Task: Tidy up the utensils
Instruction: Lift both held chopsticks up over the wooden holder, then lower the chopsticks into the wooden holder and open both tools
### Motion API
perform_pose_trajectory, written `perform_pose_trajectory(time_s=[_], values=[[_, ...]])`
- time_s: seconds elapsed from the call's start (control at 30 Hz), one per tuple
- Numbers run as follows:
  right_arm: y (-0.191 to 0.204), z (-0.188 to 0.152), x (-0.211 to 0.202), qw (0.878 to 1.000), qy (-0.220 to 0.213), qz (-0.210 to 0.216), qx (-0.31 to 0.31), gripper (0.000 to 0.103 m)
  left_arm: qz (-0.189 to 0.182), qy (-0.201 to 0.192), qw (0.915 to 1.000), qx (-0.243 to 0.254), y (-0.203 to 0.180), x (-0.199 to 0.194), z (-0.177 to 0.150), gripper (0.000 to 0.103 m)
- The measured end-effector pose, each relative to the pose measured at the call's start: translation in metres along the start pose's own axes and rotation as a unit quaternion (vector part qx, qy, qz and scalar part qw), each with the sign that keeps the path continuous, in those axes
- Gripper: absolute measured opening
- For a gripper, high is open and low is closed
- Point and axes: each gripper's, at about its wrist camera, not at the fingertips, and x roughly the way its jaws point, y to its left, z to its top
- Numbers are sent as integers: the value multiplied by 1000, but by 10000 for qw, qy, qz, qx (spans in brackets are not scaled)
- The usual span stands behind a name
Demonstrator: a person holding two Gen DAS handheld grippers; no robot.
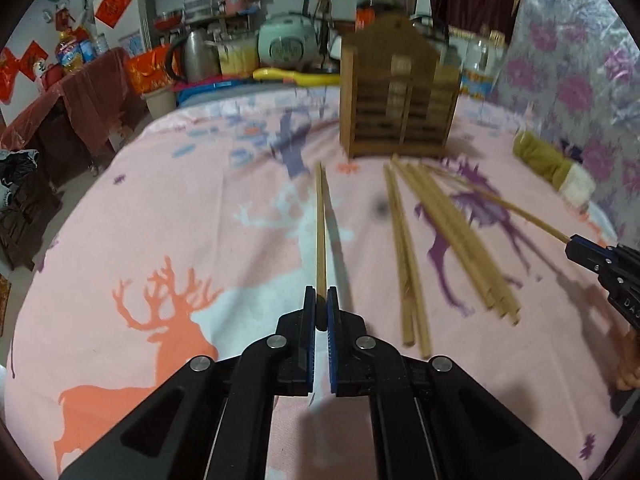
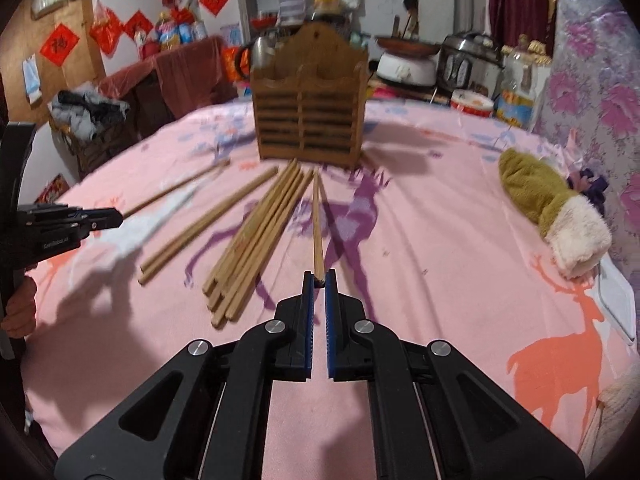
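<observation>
Clamping chopstick (image 1: 320,224) by butt end, L gripper (image 1: 321,300); R gripper (image 2: 319,280) pinches another same way. Light, stiff, slippery; tips prob. swing, grip further in.

Lived-in home, kitchen/dining corner. Table w/ pink deer-print cloth (image 2: 400,280), wooden chopstick holder (image 2: 310,120) on it. Behind: rice cooker (image 1: 286,46), pressure cooker (image 2: 468,64), kettle (image 1: 198,56), oil bottles (image 1: 70,52). Red paper charms (image 2: 59,45) on wall, floral cloth (image 2: 592,92) at right, green mitten (image 2: 552,208) on table.
</observation>
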Motion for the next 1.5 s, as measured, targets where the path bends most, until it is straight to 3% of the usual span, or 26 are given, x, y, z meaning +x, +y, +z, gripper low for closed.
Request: perform_pose_trajectory(time_s=[0.3,0.53,0.9,1.03,1.17,1.37,1.5], values=[[-4,41,-31,9978,-639,47,193,6,208,-667,9972,277,-22,-43,51,6],[6,87,-46,9952,-974,12,93,6,258,-950,9945,354,-40,-56,104,6],[10,141,-46,9929,-1184,-12,67,6,-18,-1108,9934,296,-52,-71,175,6],[8,168,-52,9900,-1406,33,140,6,-88,-1333,9906,302,-60,-87,205,6],[6,204,-59,9830,-1811,72,298,6,-131,-1809,9831,256,-70,-106,241,6],[3,249,-55,9715,-2325,-129,443,6,-131,-2228,9747,108,-80,-96,281,6],[-1,259,-24,9717,-2290,-252,527,6,-116,-2138,9768,-30,-78,-58,289,6]])
